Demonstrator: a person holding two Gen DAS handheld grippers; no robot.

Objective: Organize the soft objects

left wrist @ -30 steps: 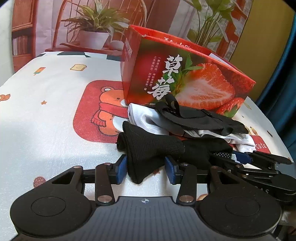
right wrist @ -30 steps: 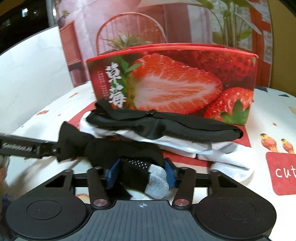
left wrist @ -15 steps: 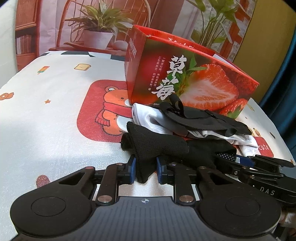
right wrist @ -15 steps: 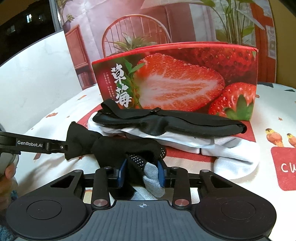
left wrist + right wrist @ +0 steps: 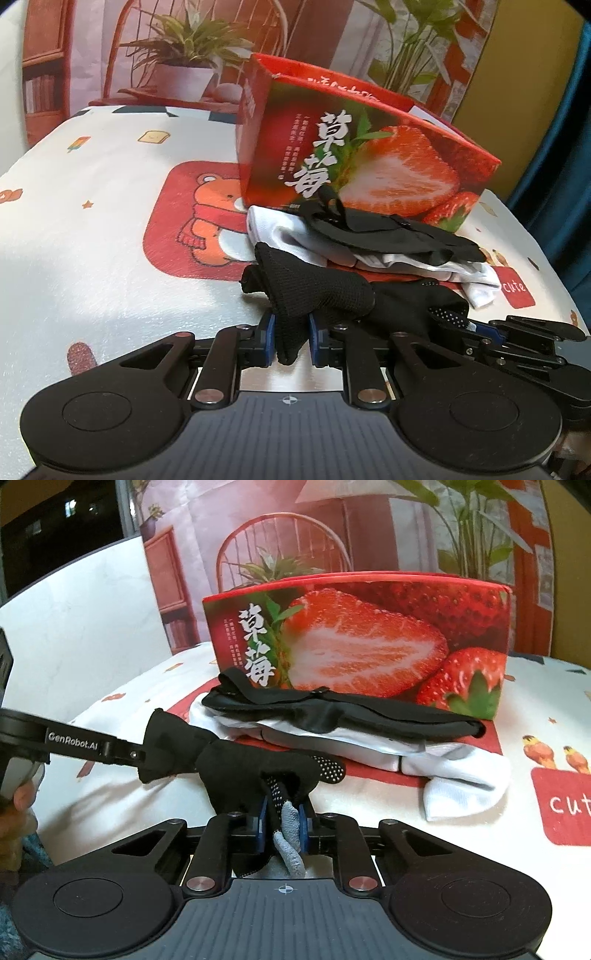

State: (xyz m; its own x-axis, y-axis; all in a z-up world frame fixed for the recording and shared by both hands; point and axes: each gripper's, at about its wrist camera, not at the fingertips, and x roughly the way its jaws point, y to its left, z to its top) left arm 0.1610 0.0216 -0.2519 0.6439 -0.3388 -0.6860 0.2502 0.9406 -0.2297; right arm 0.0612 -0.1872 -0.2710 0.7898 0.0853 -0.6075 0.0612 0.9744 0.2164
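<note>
A white tablecloth [image 5: 110,258] printed with a red bear panel and small cartoon motifs covers the whole surface. On it, toward the far side, stands the open-topped red strawberry box [image 5: 354,158] with a large cut strawberry and white characters on its long face; in the right wrist view the same box [image 5: 369,642] fills the middle distance. Just in front of the box lies a small heap of soft things: a white sock [image 5: 476,288] at the bottom, its toe end pointing right, and a black eye mask [image 5: 388,232] with a strap draped across the top of it. The white sock [image 5: 461,779] and eye mask [image 5: 351,712] show the same layering from the right wrist camera.

Nearest of all is the black sock [image 5: 321,291], stretched between the two tools (its sole carries white grip dots and its toe is grey). The left gripper [image 5: 290,338] has its blue-padded fingers pressed together on the cuff end of the black sock, which bunches up above them. The right gripper [image 5: 282,823] is clamped on the grey toe end, with the black sock [image 5: 258,768] humped up off the cloth just in front of it. In the right wrist view the left gripper reaches in from the left edge and meets the cuff.
</note>
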